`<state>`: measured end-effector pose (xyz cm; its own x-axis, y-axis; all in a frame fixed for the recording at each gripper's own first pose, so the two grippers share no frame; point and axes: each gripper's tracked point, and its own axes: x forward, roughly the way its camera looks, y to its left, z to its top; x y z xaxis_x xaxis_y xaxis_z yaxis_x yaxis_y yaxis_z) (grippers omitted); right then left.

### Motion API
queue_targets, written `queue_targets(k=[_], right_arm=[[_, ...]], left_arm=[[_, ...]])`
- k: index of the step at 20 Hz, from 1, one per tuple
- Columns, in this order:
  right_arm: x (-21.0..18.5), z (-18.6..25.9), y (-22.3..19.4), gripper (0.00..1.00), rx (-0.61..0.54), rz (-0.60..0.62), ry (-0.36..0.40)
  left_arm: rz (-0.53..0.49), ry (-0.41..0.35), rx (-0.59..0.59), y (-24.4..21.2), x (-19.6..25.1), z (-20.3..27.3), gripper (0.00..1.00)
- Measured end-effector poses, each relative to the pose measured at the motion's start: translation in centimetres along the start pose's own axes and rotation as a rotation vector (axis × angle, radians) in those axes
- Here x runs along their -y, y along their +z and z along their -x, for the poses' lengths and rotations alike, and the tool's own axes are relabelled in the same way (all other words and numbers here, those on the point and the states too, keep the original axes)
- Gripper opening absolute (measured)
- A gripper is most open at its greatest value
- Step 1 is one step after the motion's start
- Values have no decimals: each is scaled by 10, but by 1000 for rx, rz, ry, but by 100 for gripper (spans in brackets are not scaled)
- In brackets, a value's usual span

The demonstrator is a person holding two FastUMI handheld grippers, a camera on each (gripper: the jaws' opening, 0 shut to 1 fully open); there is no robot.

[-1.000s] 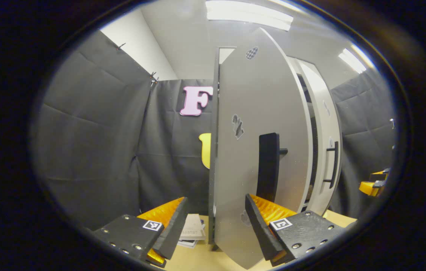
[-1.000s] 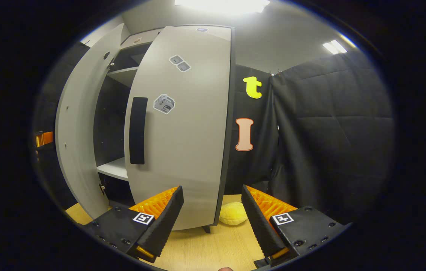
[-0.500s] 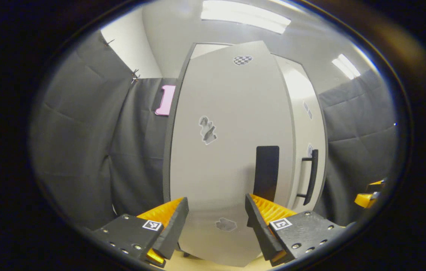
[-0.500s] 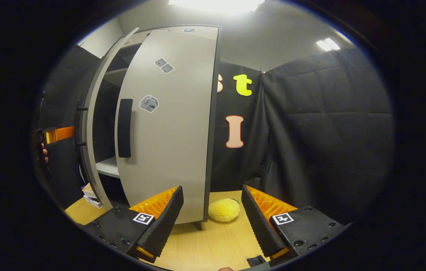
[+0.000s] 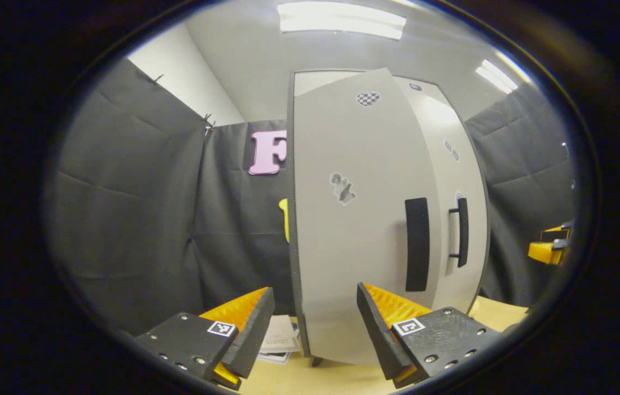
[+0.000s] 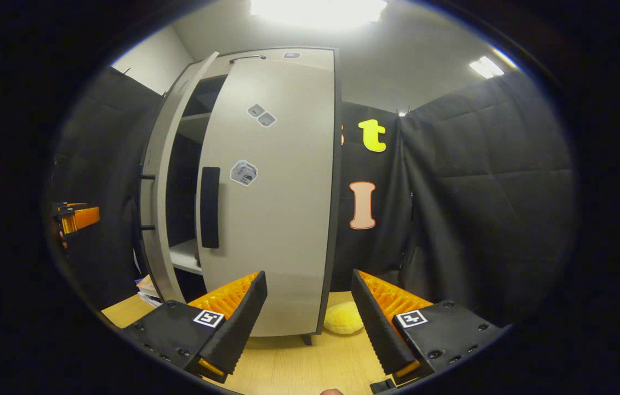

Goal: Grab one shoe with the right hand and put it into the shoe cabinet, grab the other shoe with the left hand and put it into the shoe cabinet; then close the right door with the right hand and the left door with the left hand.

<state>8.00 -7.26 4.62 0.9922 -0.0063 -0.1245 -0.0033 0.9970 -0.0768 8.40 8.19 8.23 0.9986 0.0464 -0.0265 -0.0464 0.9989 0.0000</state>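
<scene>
While the shoe cabinet stands upright on the wooden floor ahead, its two tall doors are not flush — the right door sits ajar with a dark gap and shelves showing at its handle side, the left door nearly shut. Right gripper faces its door, just beside it; left gripper likewise. Both sets of jaws gape, holding nothing. Two handles, one yellow soft object; no shoes visible outside.

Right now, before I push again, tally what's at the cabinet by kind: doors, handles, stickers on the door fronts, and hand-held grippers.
Cabinet doors: 2, left door and right door
Door handles: 2
Stickers on the left door front: 2
Stickers on the right door front: 3
Hand-held grippers: 2
Total: 11
</scene>
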Motion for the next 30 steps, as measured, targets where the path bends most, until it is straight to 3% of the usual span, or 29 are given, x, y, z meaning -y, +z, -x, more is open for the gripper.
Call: queue_targets(k=[6,14,21,29,30], right_arm=[[-24,28,15,97,54,9,54],[-21,78,11,98,93,27,59],[-14,97,20,98,134,-6,54],[-7,102,22,98,143,-21,35],[-7,102,21,98,143,-21,34]], left_arm=[[-2,44,-21,-9,-36,70,94],[16,18,-32,-30,-28,121,94],[23,17,-23,-29,-24,139,81],[34,14,-32,-32,-29,140,94],[31,12,-29,-31,-29,139,81]])
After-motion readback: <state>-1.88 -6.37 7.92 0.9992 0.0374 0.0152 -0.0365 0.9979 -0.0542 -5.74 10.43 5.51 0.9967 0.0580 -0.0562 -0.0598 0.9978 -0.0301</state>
